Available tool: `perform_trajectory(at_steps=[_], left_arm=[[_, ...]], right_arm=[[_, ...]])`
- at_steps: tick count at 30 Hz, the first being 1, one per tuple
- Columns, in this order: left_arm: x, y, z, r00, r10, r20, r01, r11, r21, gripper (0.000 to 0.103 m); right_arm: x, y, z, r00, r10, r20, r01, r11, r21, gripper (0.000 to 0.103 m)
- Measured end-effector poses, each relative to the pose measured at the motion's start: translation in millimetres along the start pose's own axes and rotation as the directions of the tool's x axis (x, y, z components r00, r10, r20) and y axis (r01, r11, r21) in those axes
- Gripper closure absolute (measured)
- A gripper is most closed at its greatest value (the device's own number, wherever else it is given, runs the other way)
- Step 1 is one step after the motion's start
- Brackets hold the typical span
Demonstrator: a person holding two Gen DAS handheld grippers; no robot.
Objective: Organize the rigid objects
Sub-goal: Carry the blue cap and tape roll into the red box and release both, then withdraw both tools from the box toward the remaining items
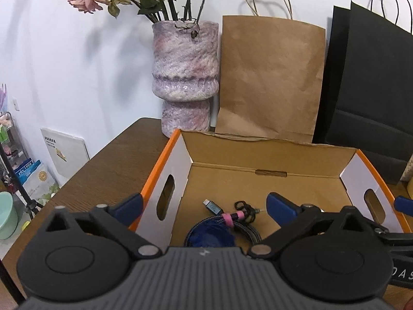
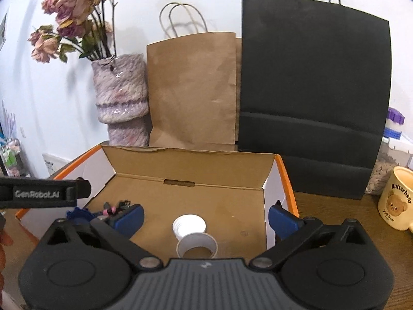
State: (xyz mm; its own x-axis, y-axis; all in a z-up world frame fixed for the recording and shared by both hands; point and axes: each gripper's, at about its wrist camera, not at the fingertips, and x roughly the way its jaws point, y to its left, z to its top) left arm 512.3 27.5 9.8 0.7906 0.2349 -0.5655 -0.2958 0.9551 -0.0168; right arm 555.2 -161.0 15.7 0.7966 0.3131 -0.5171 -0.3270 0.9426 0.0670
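Open cardboard box (image 1: 271,152) with orange outer edges sits on the brown desk (image 1: 108,165); inside at its left lies a bundled braided cable (image 1: 232,219) with a pink tie and a grey plug end, part-hidden by the left claw (image 1: 204,208) body, next to a dark blue thing (image 1: 210,236) that is cut off and hard to identify. At the right of the box floor lies a white ringed piece (image 2: 189,226) touching a white short tube (image 2: 197,245) on its side, lower edge hidden behind the right claw (image 2: 206,219); what they are is unclear. Left claw spread wide, blue pads clear of the cable, gripping nothing; its left finger sits outside the box wall. Right claw also spread wide, empty, white pieces between but untouched. In the right wrist view the left claw's black side reads "GenRobot.AI"; in the left wrist view letters "DAS" are cut off at the edge. Behind the box: mottled purple vase (image 1: 184,77) with dried roses, brown paper bag (image 1: 271,77), black paper bag (image 2: 312,90). Cream mug (image 2: 396,199) at right reads "Butterbear" and "Pink Bear", handle cropped. Purple-lidded container (image 2: 393,124) mostly hidden.
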Motion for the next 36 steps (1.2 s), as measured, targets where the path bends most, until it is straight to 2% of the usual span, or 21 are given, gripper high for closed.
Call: perform_trajectory(at_steps=[18, 26, 36], left_arm=[[-13, 3, 2, 0.999, -0.016, 0.031, 0.017, 1.000, -0.021, 0.000], [-42, 14, 0, 0.997, -0.045, 0.067, 0.048, 0.998, -0.046, 0.000], [-79, 19, -13, 0.992, -0.069, 0.104, 0.071, 0.997, -0.022, 0.000]], right_arm=[[-7, -2, 1, 1.000, -0.025, 0.009, 0.025, 1.000, 0.008, 0.000], [-34, -3, 1, 0.999, -0.024, 0.036, 0.024, 1.000, 0.010, 0.000], [-75, -7, -6, 0.997, -0.026, 0.079, 0.025, 1.000, 0.009, 0.000]])
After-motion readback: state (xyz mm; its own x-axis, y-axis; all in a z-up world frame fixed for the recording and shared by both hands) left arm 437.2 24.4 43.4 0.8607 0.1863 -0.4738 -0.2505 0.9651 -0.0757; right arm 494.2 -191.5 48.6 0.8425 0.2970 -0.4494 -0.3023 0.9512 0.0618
